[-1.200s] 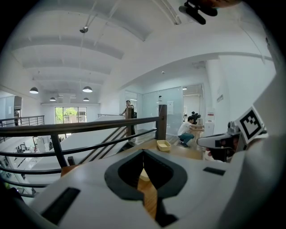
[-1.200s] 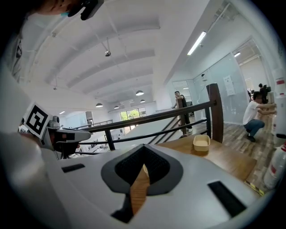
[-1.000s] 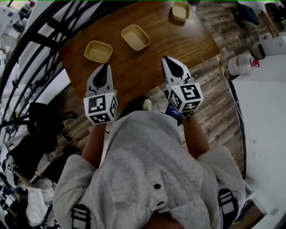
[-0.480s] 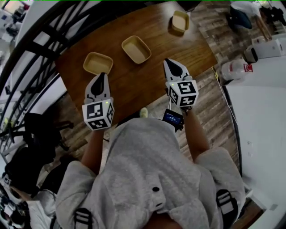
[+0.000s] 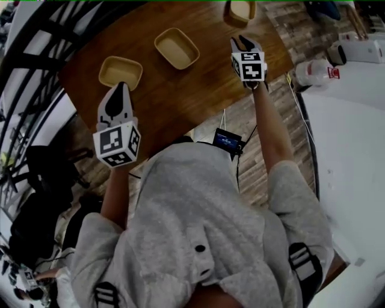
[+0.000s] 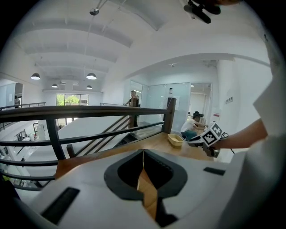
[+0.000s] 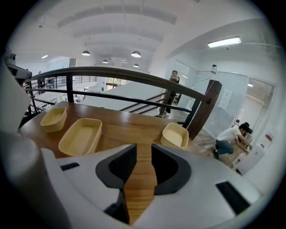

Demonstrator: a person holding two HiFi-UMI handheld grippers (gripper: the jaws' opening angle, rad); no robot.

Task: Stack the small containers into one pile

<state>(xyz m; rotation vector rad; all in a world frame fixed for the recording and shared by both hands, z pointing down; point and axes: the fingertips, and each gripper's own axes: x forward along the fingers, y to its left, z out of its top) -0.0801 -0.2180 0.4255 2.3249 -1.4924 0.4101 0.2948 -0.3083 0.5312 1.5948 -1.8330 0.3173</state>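
Right tongs (image 7: 144, 150), just opened, empty, hover before the right-hand container (image 7: 175, 135); left tongs (image 6: 143, 154) closed.

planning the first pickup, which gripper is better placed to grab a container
Probably right: the right gripper is just short of the far container, its jaws have just been opening, nothing between them. The left gripper is shut, by the left container.

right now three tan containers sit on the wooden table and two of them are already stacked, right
No, none are stacked yet. In the head view the left container, the middle container and the far container each sit alone on the wooden table, all apart from one another.
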